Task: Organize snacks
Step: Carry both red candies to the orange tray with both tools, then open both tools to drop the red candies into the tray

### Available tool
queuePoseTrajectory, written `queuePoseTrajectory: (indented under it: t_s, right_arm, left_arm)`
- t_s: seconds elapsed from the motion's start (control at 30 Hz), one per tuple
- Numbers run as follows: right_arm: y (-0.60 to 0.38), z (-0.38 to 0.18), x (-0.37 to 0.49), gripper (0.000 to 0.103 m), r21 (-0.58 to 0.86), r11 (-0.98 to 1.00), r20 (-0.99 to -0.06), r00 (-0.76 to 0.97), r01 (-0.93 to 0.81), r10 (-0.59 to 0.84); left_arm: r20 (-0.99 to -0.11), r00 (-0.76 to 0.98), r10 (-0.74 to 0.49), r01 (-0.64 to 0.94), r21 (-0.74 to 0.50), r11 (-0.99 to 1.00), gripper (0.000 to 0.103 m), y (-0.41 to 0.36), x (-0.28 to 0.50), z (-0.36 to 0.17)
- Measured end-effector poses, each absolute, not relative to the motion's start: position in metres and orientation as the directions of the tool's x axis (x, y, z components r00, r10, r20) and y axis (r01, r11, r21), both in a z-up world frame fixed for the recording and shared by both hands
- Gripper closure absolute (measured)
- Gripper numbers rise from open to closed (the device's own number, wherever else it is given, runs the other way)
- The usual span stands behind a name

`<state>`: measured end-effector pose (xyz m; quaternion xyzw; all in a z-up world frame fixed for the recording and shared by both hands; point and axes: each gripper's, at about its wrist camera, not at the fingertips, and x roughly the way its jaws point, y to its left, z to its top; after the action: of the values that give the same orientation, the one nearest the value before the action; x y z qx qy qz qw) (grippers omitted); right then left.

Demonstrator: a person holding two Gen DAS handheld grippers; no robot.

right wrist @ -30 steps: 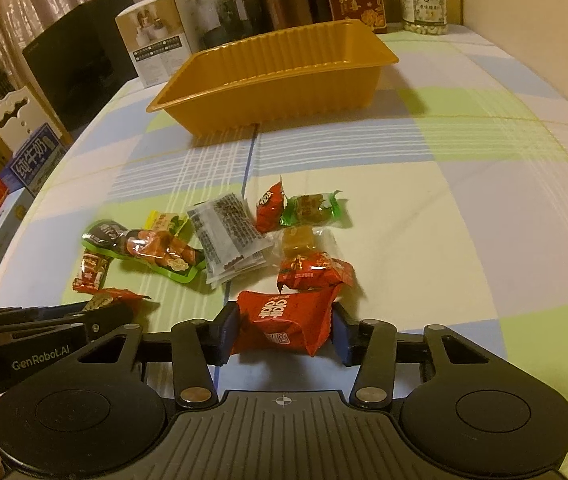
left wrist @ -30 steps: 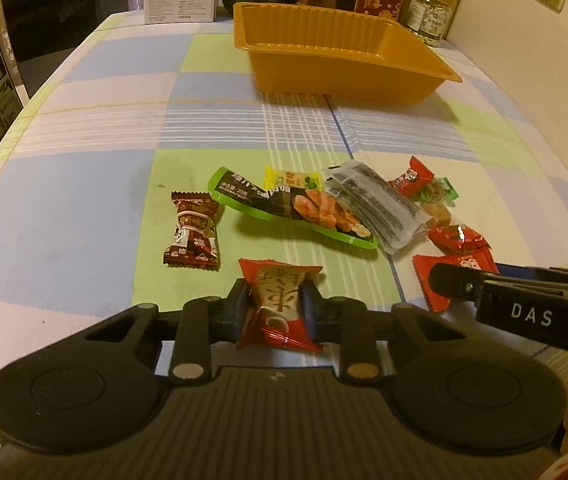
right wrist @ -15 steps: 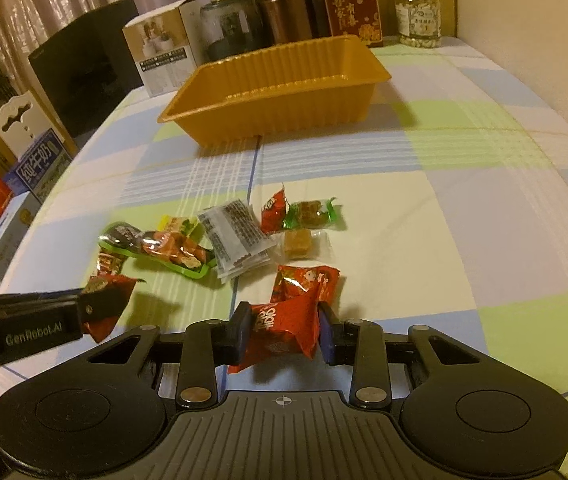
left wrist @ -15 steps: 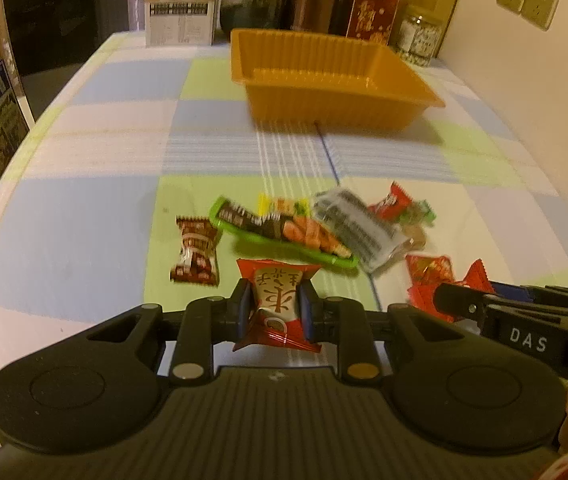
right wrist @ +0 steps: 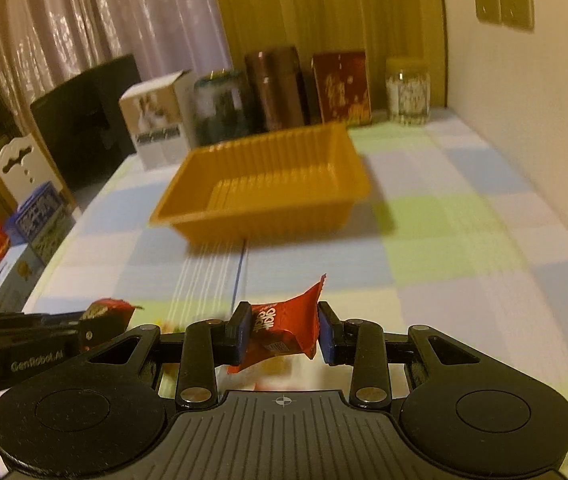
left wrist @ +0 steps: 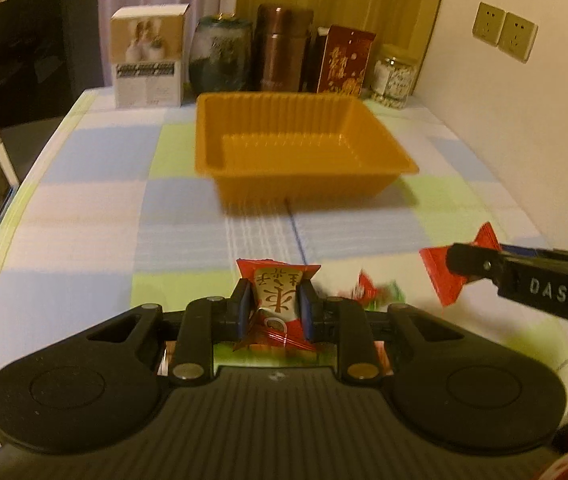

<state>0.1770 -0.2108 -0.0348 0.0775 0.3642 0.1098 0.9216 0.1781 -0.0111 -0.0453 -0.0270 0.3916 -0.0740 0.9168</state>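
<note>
My left gripper (left wrist: 275, 306) is shut on a red and cream snack packet (left wrist: 278, 300), held above the table. My right gripper (right wrist: 284, 334) is shut on a red snack packet (right wrist: 285, 330), also lifted; it shows at the right of the left wrist view (left wrist: 443, 276). The empty orange tray (left wrist: 295, 184) stands ahead of both grippers and shows in the right wrist view too (right wrist: 268, 216). A few loose snacks (left wrist: 375, 292) lie on the table just beyond the left gripper; the others are hidden under it.
A white box (left wrist: 148, 60), a dark jar (left wrist: 220, 54), a brown flask (left wrist: 284, 48), a red box (left wrist: 345, 60) and a glass jar (left wrist: 393, 78) line the table's far edge. A wall (left wrist: 523, 120) runs along the right. Boxes stand off the left edge (right wrist: 40, 216).
Both grippers have risen and tilted up with their packets. The view now looks toward the tray, and most loose snacks have dropped out of sight below.
</note>
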Motion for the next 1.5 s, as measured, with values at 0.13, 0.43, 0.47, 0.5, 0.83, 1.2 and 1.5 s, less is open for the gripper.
queuePoseTrajectory:
  t_s: [0.13, 0.43, 0.47, 0.5, 0.83, 1.2, 1.5]
  right_arm:
    - [-0.216, -0.031, 0.213, 0.068, 0.231, 0.963, -0.641, 0.722, -0.142, 0.260]
    - [-0.218, -0.032, 0.284, 0.068, 0.270, 0.954, -0.620, 0.735, -0.131, 0.277]
    - [-0.218, -0.033, 0.291, 0.068, 0.276, 0.953, -0.619, 0.734, -0.128, 0.278]
    - [-0.218, -0.034, 0.299, 0.068, 0.282, 0.951, -0.618, 0.735, -0.125, 0.279]
    - [-0.219, -0.052, 0.358, 0.068, 0.318, 0.945, -0.627, 0.731, -0.077, 0.271]
    - [-0.211, -0.071, 0.382, 0.068, 0.325, 0.941, -0.629, 0.723, -0.092, 0.287]
    - [-0.223, -0.065, 0.371, 0.046, 0.339, 0.938, -0.618, 0.736, -0.067, 0.276]
  left_arm:
    - [-0.698, 0.695, -0.170, 0.128, -0.112, 0.985, 0.080, -0.015, 0.209, -0.039]
    - [-0.679, 0.709, -0.190, 0.146, -0.122, 0.982, 0.080, -0.019, 0.281, -0.037]
    - [-0.679, 0.709, -0.191, 0.147, -0.122, 0.982, 0.080, -0.019, 0.289, -0.038]
    - [-0.677, 0.710, -0.193, 0.150, -0.123, 0.981, 0.080, -0.019, 0.295, -0.039]
    - [-0.686, 0.703, -0.188, 0.139, -0.126, 0.982, 0.080, -0.014, 0.348, -0.058]
    - [-0.681, 0.709, -0.185, 0.138, -0.123, 0.983, 0.069, -0.016, 0.369, -0.072]
    - [-0.665, 0.725, -0.177, 0.117, -0.134, 0.984, 0.063, -0.005, 0.349, -0.066]
